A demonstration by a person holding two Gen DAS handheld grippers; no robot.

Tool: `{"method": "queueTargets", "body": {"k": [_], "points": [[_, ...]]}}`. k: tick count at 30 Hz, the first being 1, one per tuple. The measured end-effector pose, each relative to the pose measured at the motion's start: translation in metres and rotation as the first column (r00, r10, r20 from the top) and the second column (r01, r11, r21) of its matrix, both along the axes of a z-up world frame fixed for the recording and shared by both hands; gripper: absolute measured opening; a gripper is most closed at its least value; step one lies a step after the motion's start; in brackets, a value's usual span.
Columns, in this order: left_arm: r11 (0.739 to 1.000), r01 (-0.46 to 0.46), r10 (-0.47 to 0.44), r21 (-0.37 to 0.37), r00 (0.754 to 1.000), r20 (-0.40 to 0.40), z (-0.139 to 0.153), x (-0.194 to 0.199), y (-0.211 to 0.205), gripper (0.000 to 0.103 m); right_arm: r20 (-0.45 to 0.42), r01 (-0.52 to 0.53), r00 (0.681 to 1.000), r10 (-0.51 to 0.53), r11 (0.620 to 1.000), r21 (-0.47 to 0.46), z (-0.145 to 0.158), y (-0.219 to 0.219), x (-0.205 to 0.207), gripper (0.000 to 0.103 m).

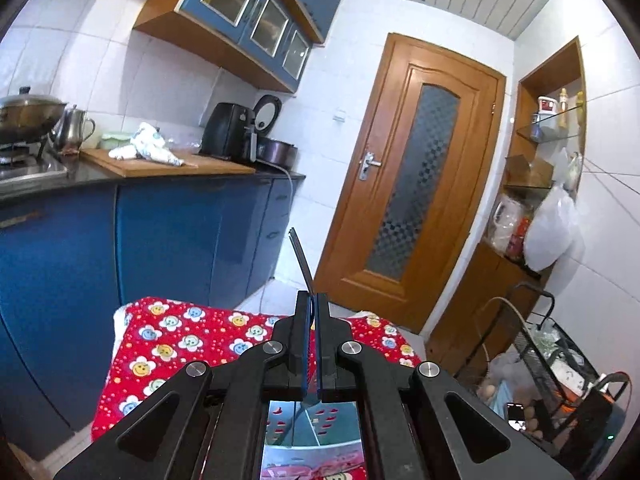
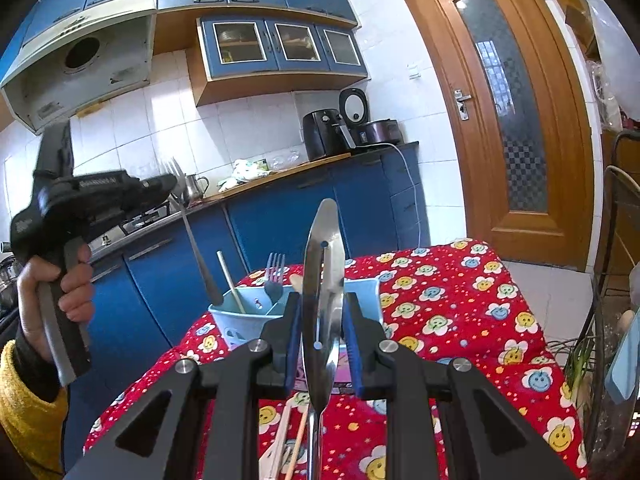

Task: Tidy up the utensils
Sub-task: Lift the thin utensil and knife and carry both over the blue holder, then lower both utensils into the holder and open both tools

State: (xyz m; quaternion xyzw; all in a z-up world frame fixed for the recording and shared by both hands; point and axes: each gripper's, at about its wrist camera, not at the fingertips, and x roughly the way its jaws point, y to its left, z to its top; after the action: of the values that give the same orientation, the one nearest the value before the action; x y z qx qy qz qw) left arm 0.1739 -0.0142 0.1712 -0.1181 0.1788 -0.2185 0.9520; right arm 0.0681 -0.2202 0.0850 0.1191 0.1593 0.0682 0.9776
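My right gripper (image 2: 321,312) is shut on a steel spoon (image 2: 325,264), bowl up, held above the table. Behind it stands a light blue utensil holder (image 2: 244,316) with a fork (image 2: 273,276), a chopstick (image 2: 231,282) and a wooden piece in it. My left gripper (image 2: 160,186) is shut on a metal fork (image 2: 192,236), tines up, its handle tip down at the holder's left compartment. In the left wrist view the left gripper (image 1: 313,300) pinches the fork's thin edge (image 1: 301,258). Loose chopsticks (image 2: 286,440) lie on the cloth under the right gripper.
The table has a red flower-print cloth (image 2: 460,320). Blue kitchen cabinets (image 1: 160,240) and a counter with an air fryer (image 1: 228,132) stand behind. A wooden door (image 1: 412,184) is at right, and a wire rack (image 1: 560,360) stands at the far right.
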Motion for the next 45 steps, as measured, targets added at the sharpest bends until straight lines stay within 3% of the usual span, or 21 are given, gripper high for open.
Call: {"method": "queueTargets", "body": {"k": [13,22,29,36,45], "points": [[1.0,0.015,-0.016,-0.011,0.993,-0.119,-0.059,0.037,-0.012,0.001,0.051,0.026,0.998,-0.025,1.0,-0.011,0.015,-0.009,0.044,0.022],[0.999,0.035,-0.032,0.021,0.991,-0.128,-0.076,0.041,-0.017,0.001,0.157,0.066,0.986,-0.062,0.998,-0.023,0.036,-0.005,0.082,0.022],[0.998,0.041,-0.035,0.04,0.991,-0.131,-0.084,0.043,-0.019,0.001,0.22,0.127,0.969,-0.111,0.99,-0.06,0.031,-0.001,0.106,0.022],[0.996,0.037,-0.028,0.076,0.993,-0.116,-0.092,0.043,-0.025,0.001,0.207,0.141,0.972,-0.116,0.984,-0.111,0.01,0.004,0.123,0.022],[0.995,0.031,-0.016,0.099,0.988,-0.151,-0.1,0.044,-0.029,0.002,0.124,0.095,0.989,-0.077,0.984,-0.151,-0.014,0.009,0.121,0.023]]}}
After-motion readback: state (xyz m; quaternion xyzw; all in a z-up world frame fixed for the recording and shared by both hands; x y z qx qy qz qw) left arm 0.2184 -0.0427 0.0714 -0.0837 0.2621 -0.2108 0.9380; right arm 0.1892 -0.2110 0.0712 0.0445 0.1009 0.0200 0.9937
